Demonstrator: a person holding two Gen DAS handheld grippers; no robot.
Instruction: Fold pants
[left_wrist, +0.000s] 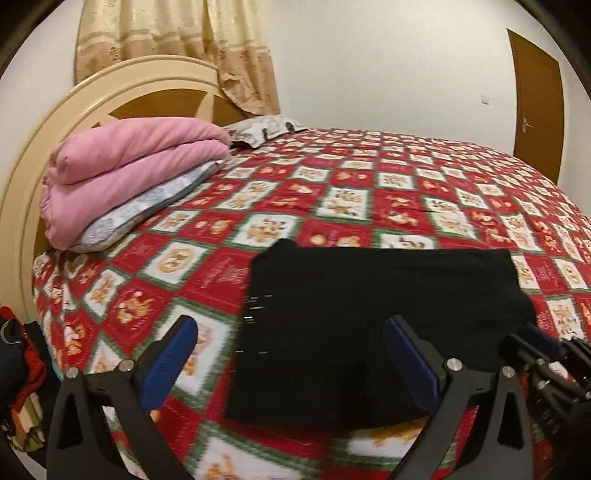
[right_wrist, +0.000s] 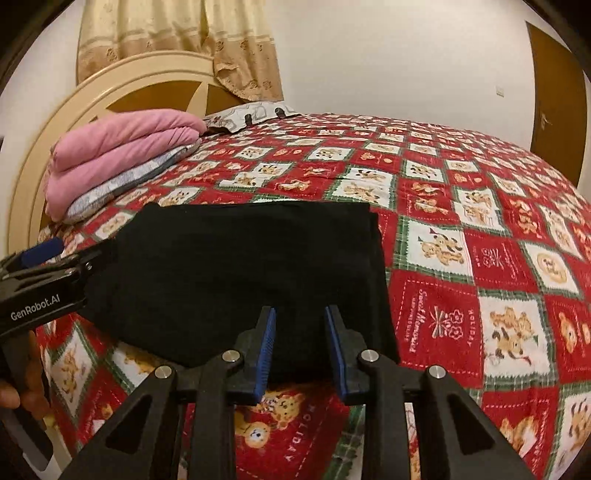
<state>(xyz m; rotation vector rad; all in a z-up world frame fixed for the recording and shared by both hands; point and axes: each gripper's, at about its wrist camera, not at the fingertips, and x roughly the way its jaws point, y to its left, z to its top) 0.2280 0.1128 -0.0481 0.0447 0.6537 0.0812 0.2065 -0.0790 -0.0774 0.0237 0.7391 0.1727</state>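
The black pants (left_wrist: 369, 332) lie folded into a flat rectangle on the red patterned bedspread (left_wrist: 258, 206), near the bed's front edge. They also show in the right wrist view (right_wrist: 251, 273). My left gripper (left_wrist: 291, 328) is wide open and empty, held just above the near left part of the pants. My right gripper (right_wrist: 300, 314) is partly open and empty, over the near edge of the pants. The right gripper also shows at the right of the left wrist view (left_wrist: 546, 354). The left gripper shows at the left of the right wrist view (right_wrist: 48, 258).
A folded pink blanket (left_wrist: 129, 173) lies on a grey pillow (left_wrist: 147, 210) by the cream headboard (left_wrist: 110, 92). Another pillow (left_wrist: 266, 127) lies behind it. A curtain (left_wrist: 177, 40) hangs at the back. A brown door (left_wrist: 537, 103) stands at right. Clothes (left_wrist: 22, 369) are piled at left.
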